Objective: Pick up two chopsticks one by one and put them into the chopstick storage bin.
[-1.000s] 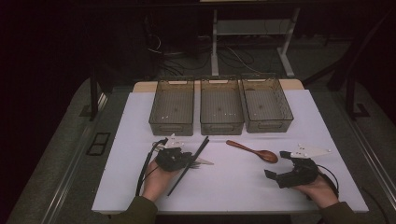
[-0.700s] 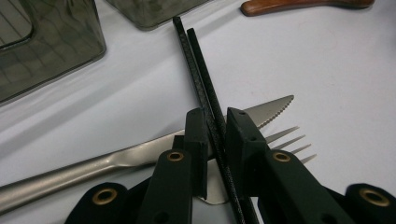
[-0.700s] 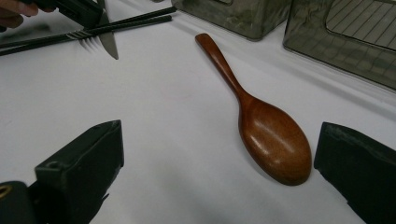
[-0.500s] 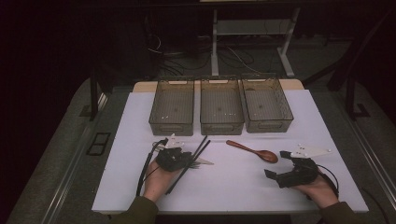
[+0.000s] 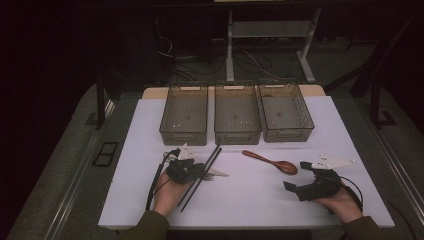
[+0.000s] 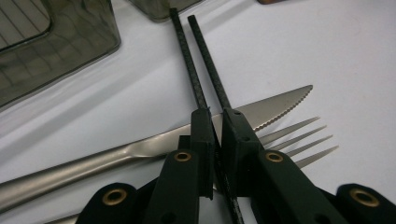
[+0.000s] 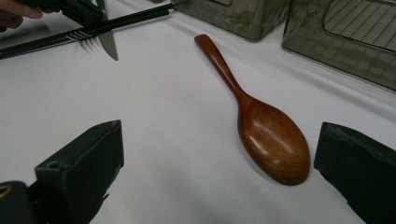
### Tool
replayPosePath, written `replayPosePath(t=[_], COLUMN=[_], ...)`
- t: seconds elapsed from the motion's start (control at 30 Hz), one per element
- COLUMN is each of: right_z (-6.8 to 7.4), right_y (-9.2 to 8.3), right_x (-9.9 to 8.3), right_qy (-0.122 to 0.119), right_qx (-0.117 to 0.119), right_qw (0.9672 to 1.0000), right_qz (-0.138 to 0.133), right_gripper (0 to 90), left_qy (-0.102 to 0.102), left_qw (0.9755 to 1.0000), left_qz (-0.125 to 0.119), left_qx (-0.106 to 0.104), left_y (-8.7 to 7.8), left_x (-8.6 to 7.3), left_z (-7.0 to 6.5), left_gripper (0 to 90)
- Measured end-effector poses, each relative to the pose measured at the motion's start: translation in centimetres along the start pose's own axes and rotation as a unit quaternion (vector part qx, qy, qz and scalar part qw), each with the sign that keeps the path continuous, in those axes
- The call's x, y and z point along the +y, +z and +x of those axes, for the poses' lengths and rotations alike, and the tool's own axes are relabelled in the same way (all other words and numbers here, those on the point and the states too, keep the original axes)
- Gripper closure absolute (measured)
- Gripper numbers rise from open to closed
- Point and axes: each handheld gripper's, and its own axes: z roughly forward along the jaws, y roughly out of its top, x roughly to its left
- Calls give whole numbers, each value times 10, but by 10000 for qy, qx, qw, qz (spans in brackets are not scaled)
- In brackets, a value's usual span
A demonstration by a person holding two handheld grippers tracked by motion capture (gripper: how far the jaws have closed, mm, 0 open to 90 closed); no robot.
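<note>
White counter [image 5: 250,200] with three grey bins [image 5: 236,119] along the far edge. Left gripper [image 6: 215,140] at near left, jaws just closing, clamped on black chopsticks [image 6: 196,60] lying across knife [image 6: 261,109] and fork [image 6: 303,140]. Right gripper [image 7: 219,172] at near right, jaws wide apart, close to wooden spoon [image 7: 268,135].

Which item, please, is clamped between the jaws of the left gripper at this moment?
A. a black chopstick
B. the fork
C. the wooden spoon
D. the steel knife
A: in the left gripper view the left gripper has its jaws nearly shut with a black chopstick running between them, while the knife and fork lie underneath on the table, and the wooden spoon lies apart, near the open right gripper.
</note>
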Motion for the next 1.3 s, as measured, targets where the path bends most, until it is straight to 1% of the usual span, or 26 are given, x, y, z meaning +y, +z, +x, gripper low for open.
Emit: replayPosePath(t=[0.1, 0.2, 0.27, 0.37, 0.43, 0.5, 0.63, 0.77, 0.97, 1.07, 1.23, 1.27, 1.3], right_z=[0, 0, 0, 0, 0, 1, 0, 0, 0, 0, 0, -1, -1], right_y=[0, 0, 0, 0, 0, 0, 0, 0, 0, 0, -1, -1, -1], right_x=[0, 0, 0, 0, 0, 0, 0, 0, 0, 0, 0, 0, 0], right_qy=[2, 2, 2, 6, 11, 11, -1, -2, 2, 0, 8, 15, 9], right_qx=[-4, 6, 5, 3, 4, 6, 5, 2, 1, 2, 8, 23, 21], right_qw=[10000, 10000, 10000, 10000, 10000, 10000, 10000, 10000, 10000, 10000, 10000, 10000, 10000], right_qz=[-1, 9, 8, 9, 12, 15, 7, 2, -3, -3, -8, -7, -6], right_gripper=[11, 11, 11, 11, 11, 11, 11, 11, 11, 11, 11, 11, 11], left_qy=[80, 43, 94, 222, 249, 248, 136, 151, 112, 126, 123, 127, 112], left_qw=[9999, 10000, 9999, 9995, 9994, 9993, 9996, 9995, 9997, 9997, 9999, 9999, 9999], left_qz=[41, 22, 44, 73, 65, 73, 53, 73, 40, 33, -17, 7, -26], left_qx=[80, 60, 91, 208, 235, 256, 240, 264, 218, 185, 23, 4, -21], left_y=[-1, -1, -1, -1, 0, -1, -1, -1, -4, -6, -10, -11, -12], left_x=[0, 0, 0, 0, 0, 0, 0, 1, 2, 3, 4, 5, 5], left_z=[0, 1, -1, -4, -5, -5, -4, -5, -4, -3, -1, 0, 0], left_gripper=[841, 840, 838, 842, 845, 849, 850, 851, 852, 852, 852, 852, 852])
